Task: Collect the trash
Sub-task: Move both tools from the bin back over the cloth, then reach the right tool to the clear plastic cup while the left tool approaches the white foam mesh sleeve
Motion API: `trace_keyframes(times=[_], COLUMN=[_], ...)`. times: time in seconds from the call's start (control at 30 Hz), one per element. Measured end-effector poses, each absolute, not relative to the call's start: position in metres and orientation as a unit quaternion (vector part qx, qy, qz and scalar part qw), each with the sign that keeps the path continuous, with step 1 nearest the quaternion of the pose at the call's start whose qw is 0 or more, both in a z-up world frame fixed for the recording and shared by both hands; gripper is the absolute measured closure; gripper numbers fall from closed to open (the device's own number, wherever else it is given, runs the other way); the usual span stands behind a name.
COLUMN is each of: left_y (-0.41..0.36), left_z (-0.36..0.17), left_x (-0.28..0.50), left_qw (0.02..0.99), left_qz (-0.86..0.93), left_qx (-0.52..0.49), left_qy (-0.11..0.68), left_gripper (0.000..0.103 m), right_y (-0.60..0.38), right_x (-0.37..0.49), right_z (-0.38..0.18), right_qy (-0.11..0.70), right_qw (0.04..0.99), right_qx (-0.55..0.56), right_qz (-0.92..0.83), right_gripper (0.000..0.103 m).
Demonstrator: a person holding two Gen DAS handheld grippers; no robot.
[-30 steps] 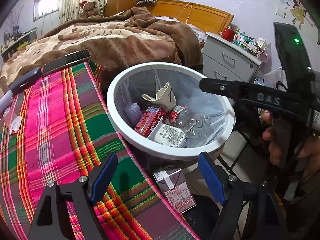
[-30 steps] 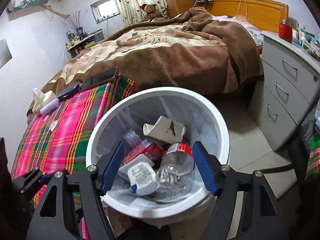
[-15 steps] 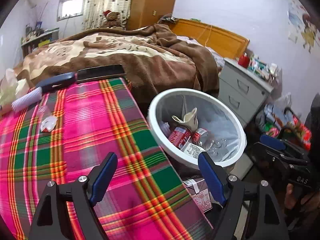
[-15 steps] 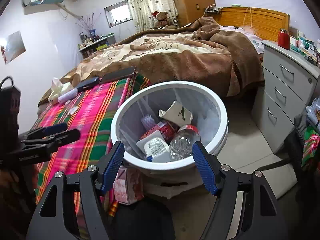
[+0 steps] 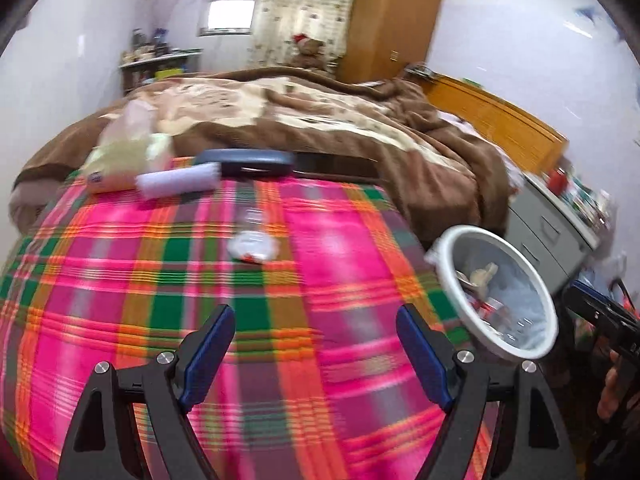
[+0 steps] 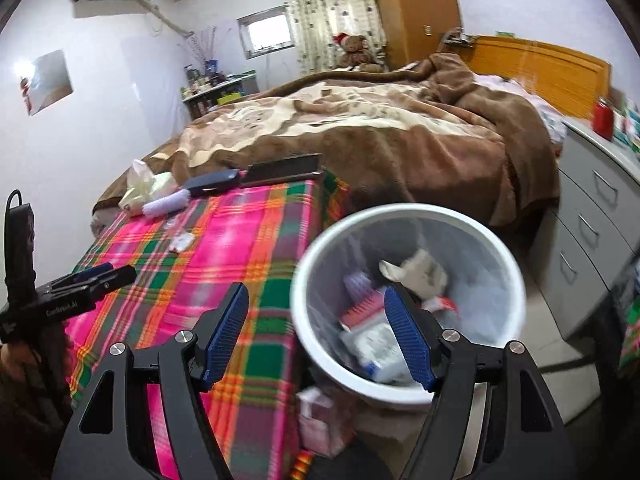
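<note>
Swinging my left gripper (image 5: 316, 354) from the bin (image 5: 448, 276) back over the plaid cloth (image 5: 160, 264), jaws wide and empty; right gripper (image 6: 320, 338) likewise; crumpled wrapper (image 5: 252, 245) next.

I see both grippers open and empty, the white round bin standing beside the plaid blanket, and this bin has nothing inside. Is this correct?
Not quite. The white round trash bin is not empty: the right wrist view shows a crumpled paper cup, a carton and other packaging inside. The rest holds: left gripper and right gripper are open and empty, and the bin stands beside the pink-and-green plaid blanket.
</note>
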State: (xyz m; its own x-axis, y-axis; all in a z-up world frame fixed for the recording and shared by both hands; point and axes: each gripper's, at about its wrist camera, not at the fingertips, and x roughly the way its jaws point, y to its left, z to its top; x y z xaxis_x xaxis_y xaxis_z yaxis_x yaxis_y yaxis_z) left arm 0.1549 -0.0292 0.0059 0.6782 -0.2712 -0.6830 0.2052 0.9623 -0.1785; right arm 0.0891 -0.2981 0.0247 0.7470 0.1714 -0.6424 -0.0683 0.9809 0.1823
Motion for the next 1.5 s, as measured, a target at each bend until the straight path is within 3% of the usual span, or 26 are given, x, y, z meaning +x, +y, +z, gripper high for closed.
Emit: trace_keyframes(times=[0.77, 1.43, 1.5], left_y=[0.087, 0.057, 0.054], left_z=[0.004, -0.03, -0.035], left_x=[0.25, 0.385, 0.392], left_qw=[0.92, 0.892, 0.889], left_qz=[-0.069, -0.133, -0.137], left_qx=[-0.058, 0.099, 0.102], left_qy=[0.381, 0.42, 0.425], left_gripper=[0.02, 0.019, 0.019], right_y=[-0.157, -0.117, -0.115], right_x=[0.203, 0.255, 0.258], right_z=[-0.006, -0.034, -0.035], right_qy=[0.403, 0.451, 0.452], right_qw=[0.892, 0.861, 0.86], right_qx=[0.011, -0.025, -0.026], right_qz=[0.205, 0.236, 0.237], right_gripper=[0.031, 0.031, 0.037])
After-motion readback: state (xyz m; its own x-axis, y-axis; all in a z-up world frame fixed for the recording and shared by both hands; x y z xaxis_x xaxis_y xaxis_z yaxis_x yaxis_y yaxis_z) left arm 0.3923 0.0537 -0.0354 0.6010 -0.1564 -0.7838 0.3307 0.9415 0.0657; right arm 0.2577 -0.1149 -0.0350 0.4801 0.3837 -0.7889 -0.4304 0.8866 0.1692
